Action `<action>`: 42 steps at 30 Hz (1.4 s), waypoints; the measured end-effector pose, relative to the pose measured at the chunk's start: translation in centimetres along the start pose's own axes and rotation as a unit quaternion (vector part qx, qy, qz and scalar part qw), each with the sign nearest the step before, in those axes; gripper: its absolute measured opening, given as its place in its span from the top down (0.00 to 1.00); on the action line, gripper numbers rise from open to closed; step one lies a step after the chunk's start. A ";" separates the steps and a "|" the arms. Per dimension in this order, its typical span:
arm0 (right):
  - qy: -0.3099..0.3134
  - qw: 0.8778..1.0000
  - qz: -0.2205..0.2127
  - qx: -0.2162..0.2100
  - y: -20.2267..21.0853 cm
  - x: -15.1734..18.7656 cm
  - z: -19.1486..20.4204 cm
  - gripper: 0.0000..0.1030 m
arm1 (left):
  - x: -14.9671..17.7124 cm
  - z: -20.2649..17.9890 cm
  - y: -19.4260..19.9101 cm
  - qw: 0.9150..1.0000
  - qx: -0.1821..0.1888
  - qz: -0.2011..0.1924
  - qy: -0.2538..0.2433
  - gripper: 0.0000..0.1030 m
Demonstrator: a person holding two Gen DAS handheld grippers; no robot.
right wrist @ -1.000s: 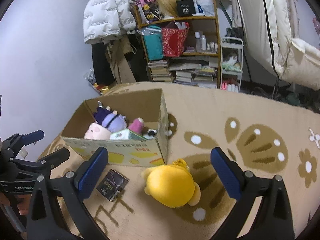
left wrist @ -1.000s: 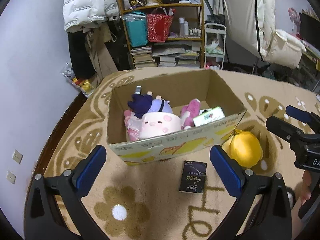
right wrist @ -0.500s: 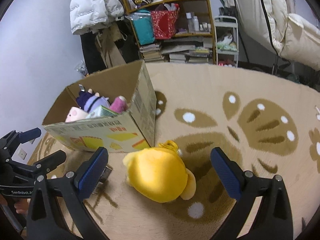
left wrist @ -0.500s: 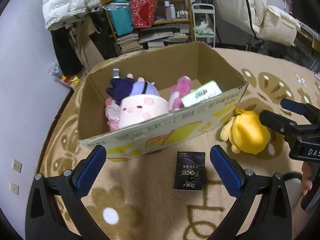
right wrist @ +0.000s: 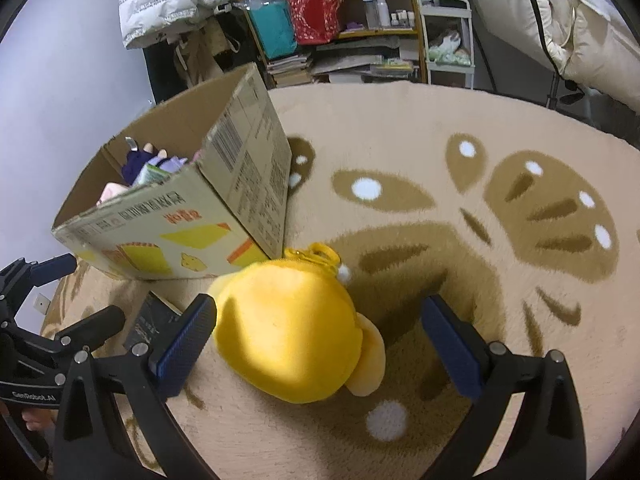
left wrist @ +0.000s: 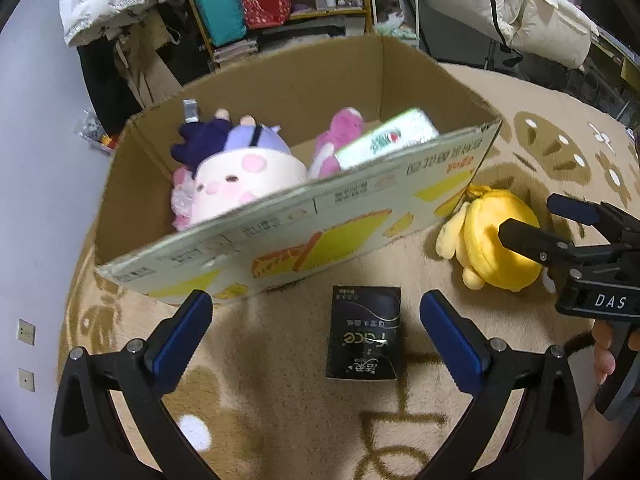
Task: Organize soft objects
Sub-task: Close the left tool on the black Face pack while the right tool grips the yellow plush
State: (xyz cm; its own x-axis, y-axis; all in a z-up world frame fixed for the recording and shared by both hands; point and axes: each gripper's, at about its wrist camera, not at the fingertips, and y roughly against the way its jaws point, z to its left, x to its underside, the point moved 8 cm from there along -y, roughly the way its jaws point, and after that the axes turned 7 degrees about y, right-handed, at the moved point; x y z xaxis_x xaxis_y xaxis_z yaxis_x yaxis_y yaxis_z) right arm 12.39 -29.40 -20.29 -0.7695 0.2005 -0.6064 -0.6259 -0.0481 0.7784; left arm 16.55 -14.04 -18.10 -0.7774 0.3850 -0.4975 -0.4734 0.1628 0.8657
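Both grippers are spread wide and hold nothing. Judging by how things lie, the tidying is well along but not finished: the cardboard box [left wrist: 304, 216] already contains a cream-and-pink plush [left wrist: 244, 180], a purple plush [left wrist: 236, 136], a pink plush [left wrist: 340, 128] and a green-and-white pack [left wrist: 388, 136], while two items remain on the patterned rug [right wrist: 480, 140]. One is the yellow plush [right wrist: 288, 324], lying just beside the box's near corner; the other is a black packet [left wrist: 365, 336], flat on the rug in front of the box. The right gripper [right wrist: 320, 344] straddles the yellow plush, its blue pads on either side; the left pad [right wrist: 188, 340] appears to sit against or very near the plush, though contact cannot be confirmed, and the other pad is clear of it. The left gripper [left wrist: 316, 336] hangs over the black packet with both pads well apart from its edges. What remains, it seems, is closing on these two and dropping them into the box.
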 end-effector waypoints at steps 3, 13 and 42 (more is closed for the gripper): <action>0.000 1.000 0.001 -0.002 -0.4 0.0 0.0 0.00 | 0.3 0.0 -1.0 1.000 0.009 0.015 0.005 0.01; 0.000 1.000 0.006 -0.014 -1.2 0.2 0.3 0.01 | 0.7 0.2 -3.1 0.999 0.018 0.042 0.015 0.01; 0.044 0.998 0.027 -0.040 -2.6 1.5 3.2 0.13 | 2.0 -3.4 -5.8 0.996 0.046 0.080 -0.018 0.46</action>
State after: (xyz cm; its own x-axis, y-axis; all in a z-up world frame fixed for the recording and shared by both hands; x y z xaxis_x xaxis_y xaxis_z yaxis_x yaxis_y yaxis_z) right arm 13.28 -25.80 -22.68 -0.8087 0.1082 -0.5781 -0.5881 -0.1346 0.7975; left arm 16.30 -17.29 -24.30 -0.8237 0.4451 -0.3514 -0.3032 0.1781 0.9362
